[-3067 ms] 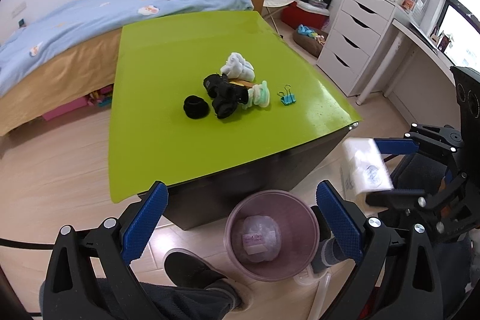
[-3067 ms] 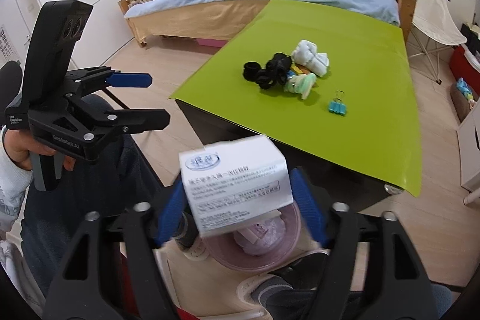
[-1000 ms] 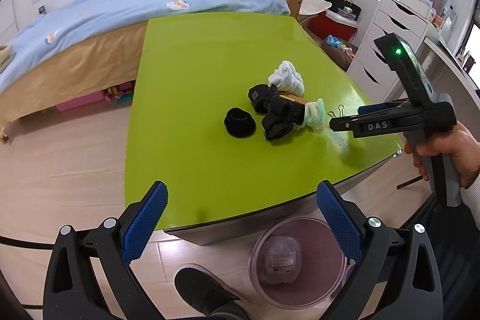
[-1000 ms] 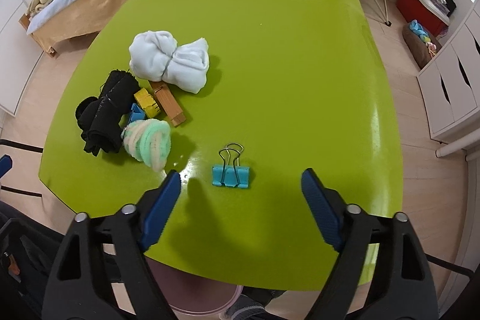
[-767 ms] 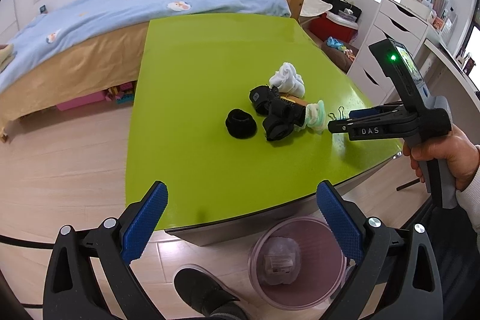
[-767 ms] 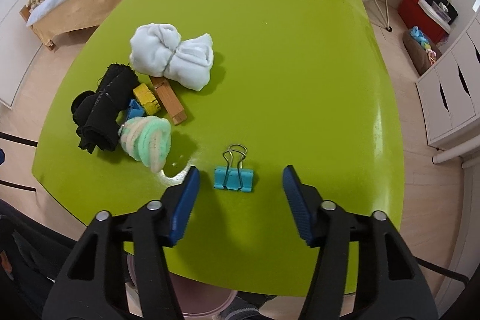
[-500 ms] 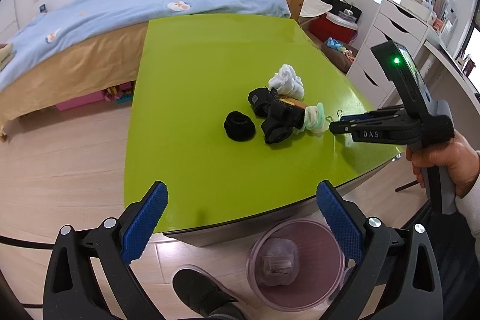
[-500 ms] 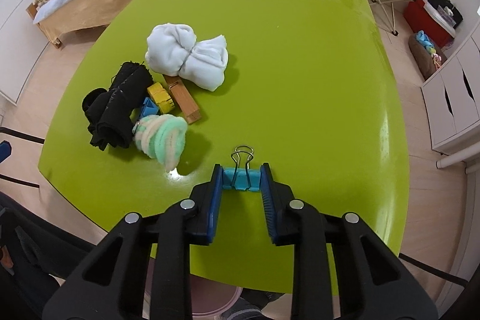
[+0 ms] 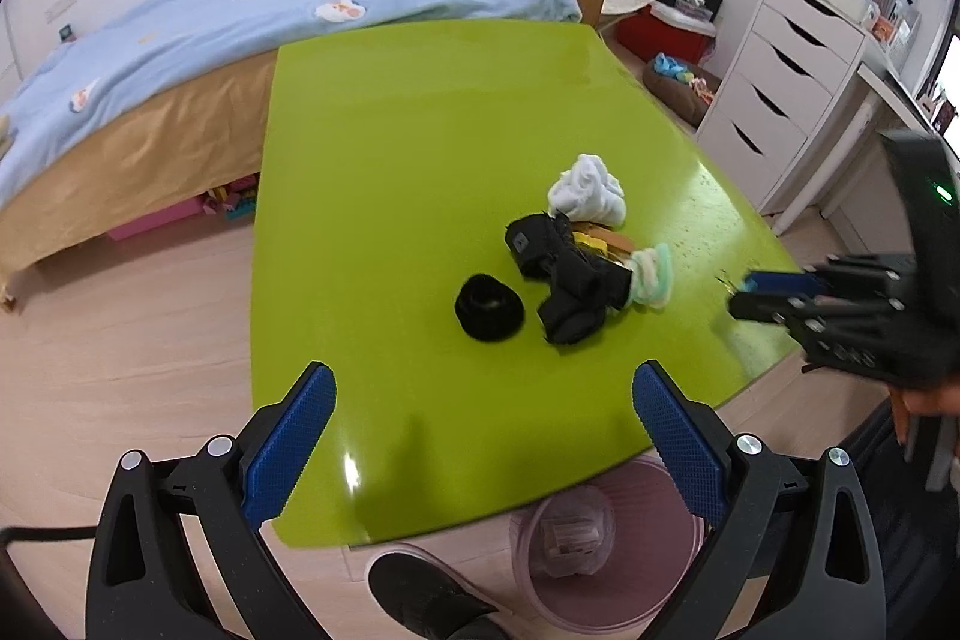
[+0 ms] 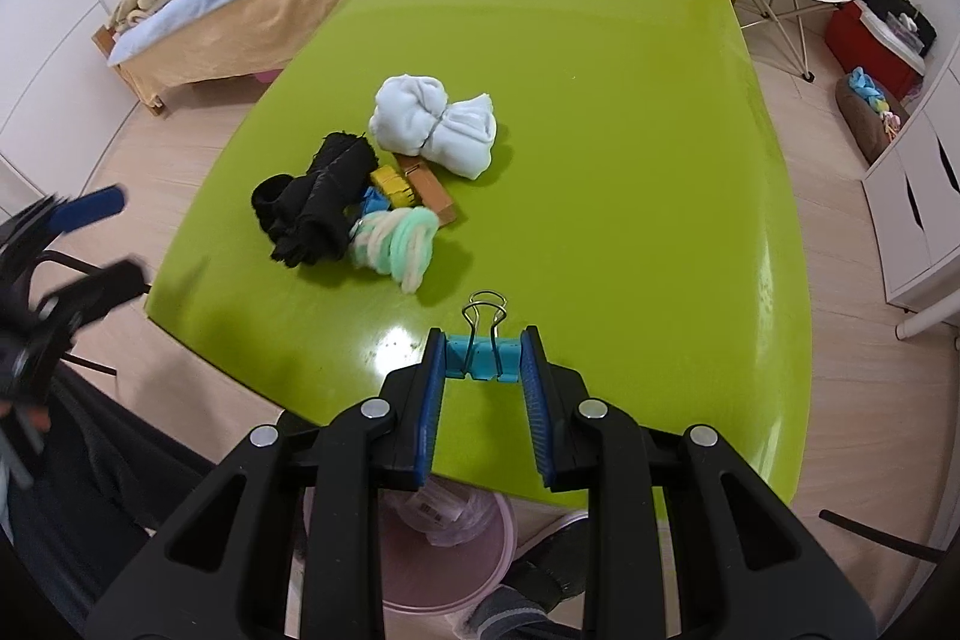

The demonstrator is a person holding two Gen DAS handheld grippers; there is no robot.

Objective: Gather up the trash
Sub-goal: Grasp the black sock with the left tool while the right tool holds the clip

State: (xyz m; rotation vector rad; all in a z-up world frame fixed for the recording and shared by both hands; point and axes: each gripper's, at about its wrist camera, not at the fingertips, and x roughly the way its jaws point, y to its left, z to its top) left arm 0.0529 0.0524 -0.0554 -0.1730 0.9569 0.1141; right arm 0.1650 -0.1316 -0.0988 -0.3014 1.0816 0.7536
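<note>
My right gripper [image 10: 483,370] is shut on a blue binder clip [image 10: 480,355] and holds it just above the near edge of the green table [image 10: 600,112]; it also shows in the left wrist view [image 9: 756,289] at the table's right edge. My left gripper [image 9: 480,424] is open and empty over the table's near edge. A pink trash bin [image 9: 606,550] with a wrapped box inside stands on the floor under that edge; it also shows in the right wrist view [image 10: 444,550].
A pile sits mid-table: white rolled socks [image 10: 435,124], black socks [image 10: 318,202], a green-white sock roll [image 10: 399,238], yellow and brown blocks [image 10: 414,187]. A black ring-shaped roll [image 9: 487,307] lies apart. A bed [image 9: 180,58] and white drawers [image 9: 780,100] flank the table.
My right gripper dropped a white box into the bin, moved over the table, closed on the blue binder clip and has drawn back toward the near edge with it. The left gripper stayed open.
</note>
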